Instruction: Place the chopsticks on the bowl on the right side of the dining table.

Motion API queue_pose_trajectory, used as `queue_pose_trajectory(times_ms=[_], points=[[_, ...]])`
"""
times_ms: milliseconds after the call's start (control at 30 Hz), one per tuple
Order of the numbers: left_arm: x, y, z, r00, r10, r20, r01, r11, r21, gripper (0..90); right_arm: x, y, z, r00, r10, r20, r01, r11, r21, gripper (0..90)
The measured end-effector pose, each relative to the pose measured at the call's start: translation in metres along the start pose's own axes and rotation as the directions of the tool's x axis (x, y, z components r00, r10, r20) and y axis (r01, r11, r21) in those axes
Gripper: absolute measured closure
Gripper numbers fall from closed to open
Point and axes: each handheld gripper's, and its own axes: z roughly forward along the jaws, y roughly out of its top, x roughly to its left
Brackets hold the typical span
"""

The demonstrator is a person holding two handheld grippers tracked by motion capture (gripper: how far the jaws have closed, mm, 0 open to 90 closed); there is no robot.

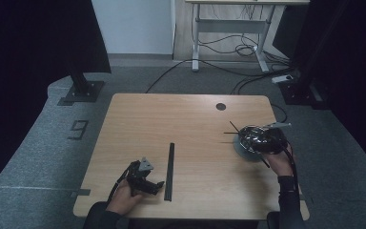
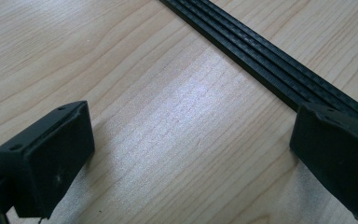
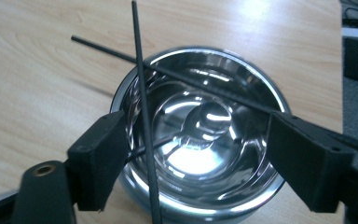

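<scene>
High view: the left gripper (image 1: 145,179) rests on the wooden counter (image 1: 190,119) just beside a black strip (image 1: 170,171), while the right gripper (image 1: 262,139) hangs over a steel bowl (image 1: 244,148). Left gripper view: jaws apart, empty, strip (image 2: 261,60) by the far jaw. Right gripper view: jaws apart over the bowl (image 3: 200,130), thin black rods (image 3: 142,102) crossing it.

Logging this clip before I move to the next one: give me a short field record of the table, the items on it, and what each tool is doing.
surface: light wooden table with a round dark hole near its far edge
item 1: long black ribbed strip, flat on the table
item 2: shiny steel bowl, upright, at the table's right
item 3: two thin black sticks crossing over the bowl's rim
left tool: open, low over bare wood, one jaw at the strip's edge
right tool: open, above the bowl, holding nothing
</scene>
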Motion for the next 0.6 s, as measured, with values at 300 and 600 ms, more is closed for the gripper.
queue_pose_trajectory(times_ms=[300, 600], points=[[0.0, 0.0, 0.0, 1.0, 0.0, 0.0, 0.0, 1.0, 0.0, 0.0, -0.006, -0.012, 0.006, 1.0, 0.005, 0.003, -0.005, 0.998, 0.056, 16.4], [0.0, 0.0, 0.0, 1.0, 0.0, 0.0, 0.0, 1.0, 0.0, 0.0, -0.01, -0.017, 0.01, 0.9999, 0.008, -0.008, -0.007, 0.997, 0.083, 17.8]])
